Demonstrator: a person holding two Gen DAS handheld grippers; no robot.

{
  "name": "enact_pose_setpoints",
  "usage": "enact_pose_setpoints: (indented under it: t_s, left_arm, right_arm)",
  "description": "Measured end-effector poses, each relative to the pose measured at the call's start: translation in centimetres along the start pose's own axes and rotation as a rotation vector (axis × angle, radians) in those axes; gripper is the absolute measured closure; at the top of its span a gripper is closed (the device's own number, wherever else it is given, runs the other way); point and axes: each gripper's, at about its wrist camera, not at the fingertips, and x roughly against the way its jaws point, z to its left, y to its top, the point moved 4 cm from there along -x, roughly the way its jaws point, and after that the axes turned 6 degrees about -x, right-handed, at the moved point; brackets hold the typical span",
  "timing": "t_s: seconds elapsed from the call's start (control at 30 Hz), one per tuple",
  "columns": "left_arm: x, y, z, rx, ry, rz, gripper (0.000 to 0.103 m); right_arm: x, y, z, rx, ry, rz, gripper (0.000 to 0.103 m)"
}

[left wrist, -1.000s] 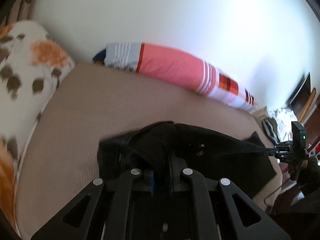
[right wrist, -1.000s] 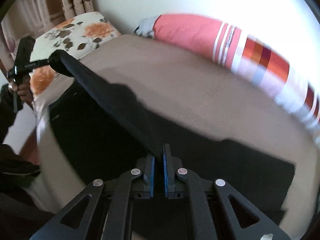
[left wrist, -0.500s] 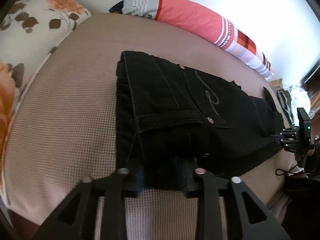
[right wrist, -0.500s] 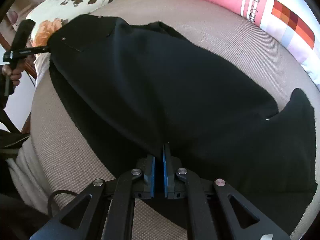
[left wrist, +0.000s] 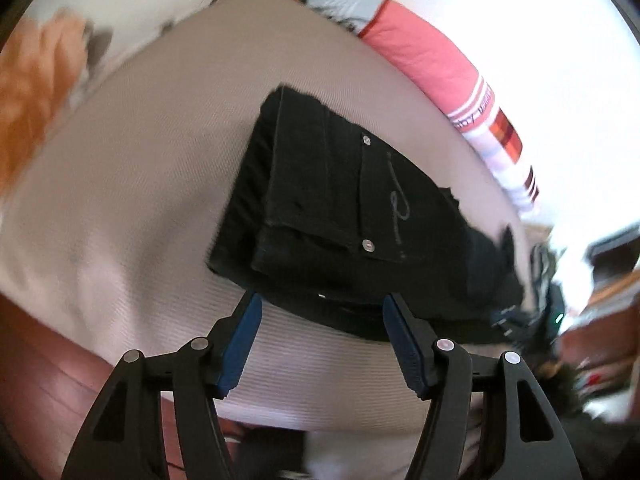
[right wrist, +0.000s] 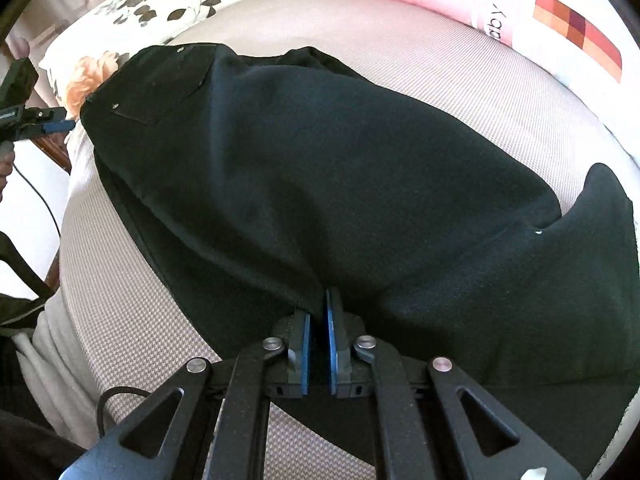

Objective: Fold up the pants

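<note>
Black pants (left wrist: 340, 200) lie folded lengthwise on the beige bed (left wrist: 140, 160), with the waistband and a back pocket facing up. My left gripper (left wrist: 322, 300) hovers at the near edge of the waist. Its jaws are opening wide, and the blue pads press on nothing. In the right wrist view the pants (right wrist: 340, 160) spread across the bed, and my right gripper (right wrist: 320, 300) is shut on a pinch of leg fabric at the near edge. The left gripper (right wrist: 48, 120) also shows at the far left, just off the waistband.
A floral pillow (right wrist: 140, 8) lies at the head of the bed. A pink striped bolster (left wrist: 440, 64) runs along the white wall. A cable (right wrist: 44, 208) hangs by the bed's left side. Bare beige sheet surrounds the pants.
The lifted pants came down flat on the bed. My left gripper let go of the waistband, opened wide and drew back. My right gripper sank with the leg fabric still pinched.
</note>
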Motion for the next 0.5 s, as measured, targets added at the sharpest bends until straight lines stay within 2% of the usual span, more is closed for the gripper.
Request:
enact_pose_setpoints:
  t_s: [0.13, 0.17, 0.2, 0.23, 0.27, 0.33, 0.4, 0.5]
  left_arm:
    - [-1.5, 0.8, 0.9, 0.155, -0.001, -0.002, 0.040]
    - [-1.9, 1.2, 1.2, 0.181, 0.029, -0.012, 0.044]
    - [-2.0, 1.5, 1.4, 0.190, 0.056, -0.023, 0.049]
    - [-2.1, 1.7, 1.5, 0.190, 0.072, -0.033, 0.069]
    - [-2.2, 1.9, 1.4, 0.185, 0.081, -0.036, 0.077]
    - [-2.1, 2.5, 0.4, 0.139, 0.115, -0.051, 0.083]
    - [-1.4, 3.4, -1.3, 0.019, 0.175, -0.084, 0.084]
    - [0.3, 4.8, -3.0, -0.100, 0.178, -0.141, 0.084]
  right_arm:
    - [0.1, 0.0, 0.0, -0.006, 0.005, -0.009, 0.097]
    - [0.1, 0.0, 0.0, -0.006, 0.004, -0.012, 0.097]
    - [0.2, 0.0, 0.0, -0.008, 0.000, -0.017, 0.097]
    - [0.3, -0.1, 0.0, -0.010, -0.003, -0.020, 0.097]
    - [0.4, -0.2, 0.0, -0.015, -0.006, -0.026, 0.097]
    - [1.0, -0.3, 0.1, -0.029, -0.007, -0.038, 0.097]
    - [1.9, -0.4, 0.3, -0.031, -0.015, -0.050, 0.097]
    - [3.3, -0.5, 0.9, -0.019, -0.023, -0.067, 0.097]
